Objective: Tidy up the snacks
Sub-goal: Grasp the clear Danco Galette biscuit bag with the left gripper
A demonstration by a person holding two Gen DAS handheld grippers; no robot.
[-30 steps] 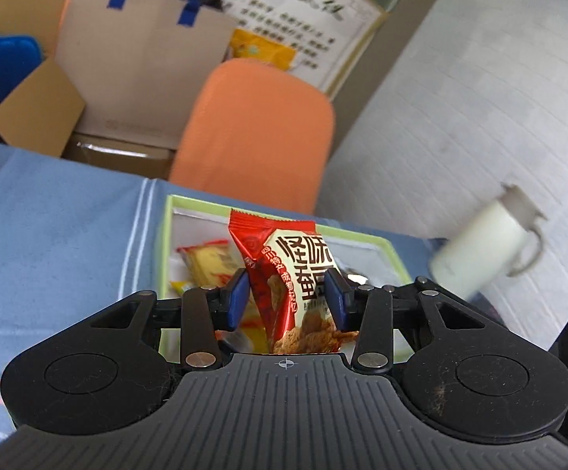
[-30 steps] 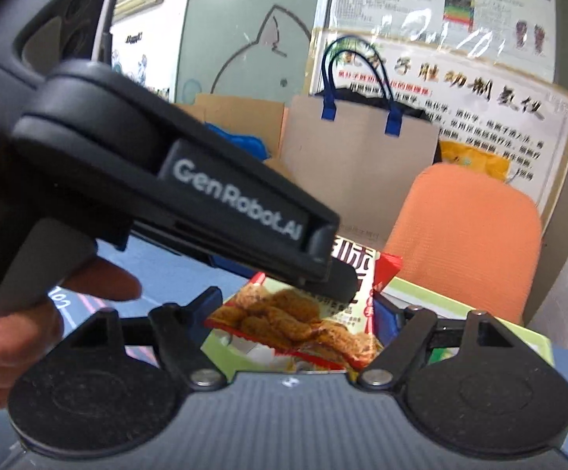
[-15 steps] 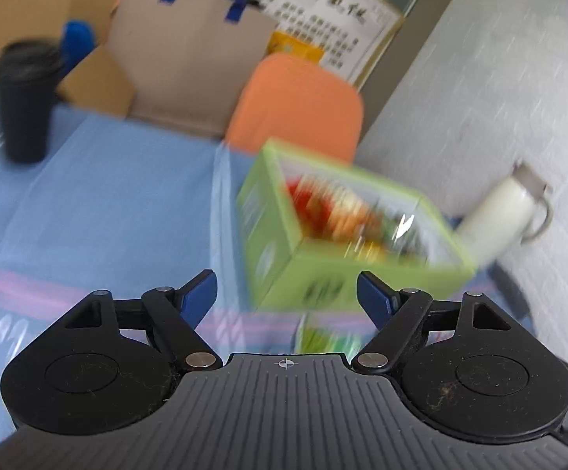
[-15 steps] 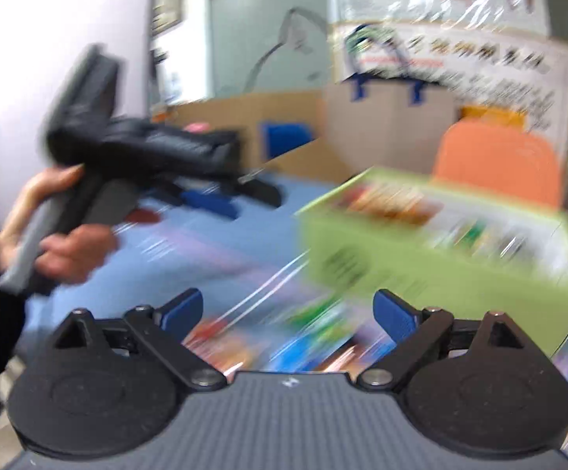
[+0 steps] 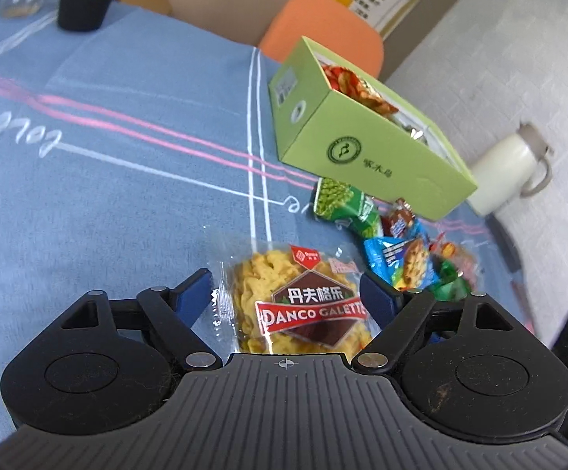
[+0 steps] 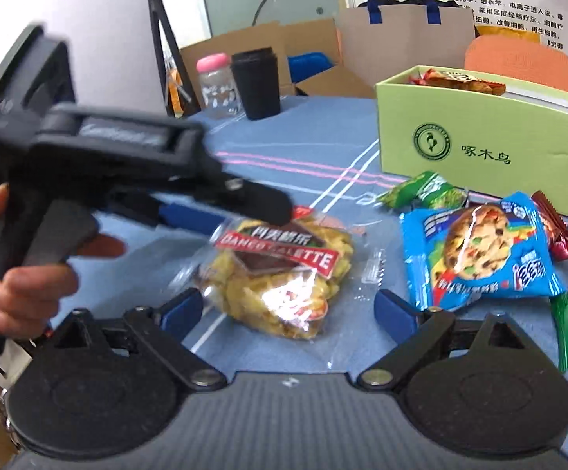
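Both my grippers gape — left gripper still opening, right gripper wide, pads clear of the "DANCO GALETTE" pack lying between each pair. Ahead-right: green box marked 啄木鸟 on the blue striped tablecloth; orange chair beyond.

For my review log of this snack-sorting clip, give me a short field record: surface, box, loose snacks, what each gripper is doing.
surface: blue tablecloth with pink and white lines
box: green box, open-topped, red snack packets inside
target snack: Danco Galette packet, clear wrapper, lying flat on the cloth
other loose snacks: blue cookie packet, green pea packet, beside the box
left gripper: jaws opening, straddling the galette packet, pads not pressing
right gripper: open, galette packet just ahead, nothing held
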